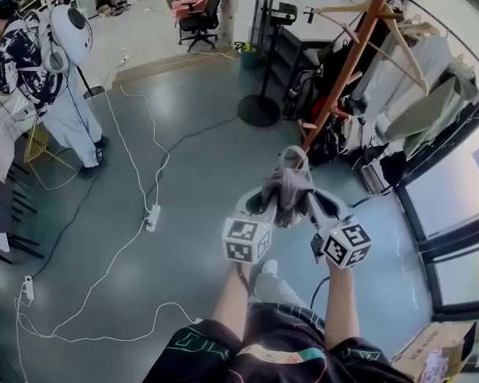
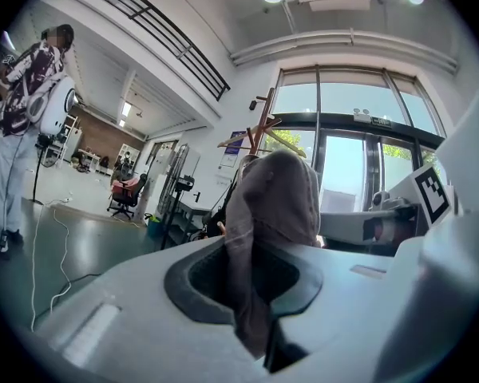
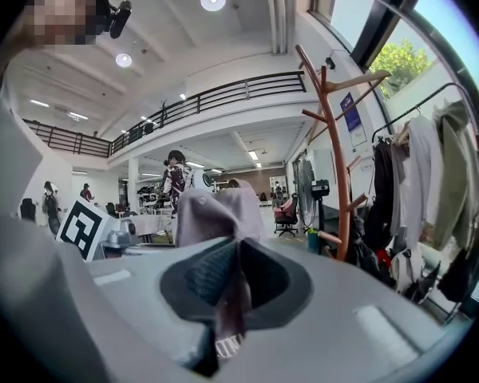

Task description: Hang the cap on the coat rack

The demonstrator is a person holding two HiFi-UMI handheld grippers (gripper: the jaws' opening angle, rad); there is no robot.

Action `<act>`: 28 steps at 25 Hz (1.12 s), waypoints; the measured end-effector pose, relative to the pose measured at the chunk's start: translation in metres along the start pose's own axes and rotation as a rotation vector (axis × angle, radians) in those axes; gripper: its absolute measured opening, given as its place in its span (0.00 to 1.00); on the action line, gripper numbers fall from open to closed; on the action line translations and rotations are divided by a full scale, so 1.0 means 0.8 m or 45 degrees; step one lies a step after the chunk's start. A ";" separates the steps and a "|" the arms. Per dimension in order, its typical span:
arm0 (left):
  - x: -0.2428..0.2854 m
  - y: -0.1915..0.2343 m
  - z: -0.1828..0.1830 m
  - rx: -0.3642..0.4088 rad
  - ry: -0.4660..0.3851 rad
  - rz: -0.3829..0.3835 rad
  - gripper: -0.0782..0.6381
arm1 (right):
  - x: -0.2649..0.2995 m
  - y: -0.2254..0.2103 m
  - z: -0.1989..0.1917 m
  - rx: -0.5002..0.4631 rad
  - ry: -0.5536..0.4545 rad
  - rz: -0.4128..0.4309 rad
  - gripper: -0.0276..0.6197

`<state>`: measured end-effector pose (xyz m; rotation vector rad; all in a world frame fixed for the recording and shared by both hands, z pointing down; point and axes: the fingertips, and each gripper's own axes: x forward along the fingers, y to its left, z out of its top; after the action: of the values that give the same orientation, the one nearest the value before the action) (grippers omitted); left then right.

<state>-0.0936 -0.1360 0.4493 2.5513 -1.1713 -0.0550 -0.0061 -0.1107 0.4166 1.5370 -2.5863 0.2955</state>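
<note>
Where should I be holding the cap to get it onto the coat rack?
By its edge on opposite sides, left claw from the left, right claw from the right, as both grip now. The cap is limp, bunched cloth; two spread grips should keep it open for the coat rack.

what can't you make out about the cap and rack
Brim and shape of the cap: head view, bunched between left gripper and right gripper.
Top of the coat rack: head view, cut off by the upper edge.
Its foot: right gripper view, hidden behind the gripper's body.
Print on the cap's edge: right gripper view, too small.
</note>
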 end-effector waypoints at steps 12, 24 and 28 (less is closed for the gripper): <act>0.092 0.027 -0.003 -0.021 0.046 0.031 0.19 | 0.062 -0.070 0.002 -0.017 0.031 0.009 0.09; 0.192 0.047 -0.044 -0.051 0.180 0.093 0.19 | 0.112 -0.169 -0.035 0.078 0.119 0.045 0.09; 0.215 0.062 -0.046 -0.048 0.212 0.132 0.19 | 0.135 -0.189 -0.037 0.096 0.132 0.078 0.09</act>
<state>-0.0100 -0.2838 0.5176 2.4063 -1.2228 0.1555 0.0750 -0.2667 0.4833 1.4269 -2.5723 0.4704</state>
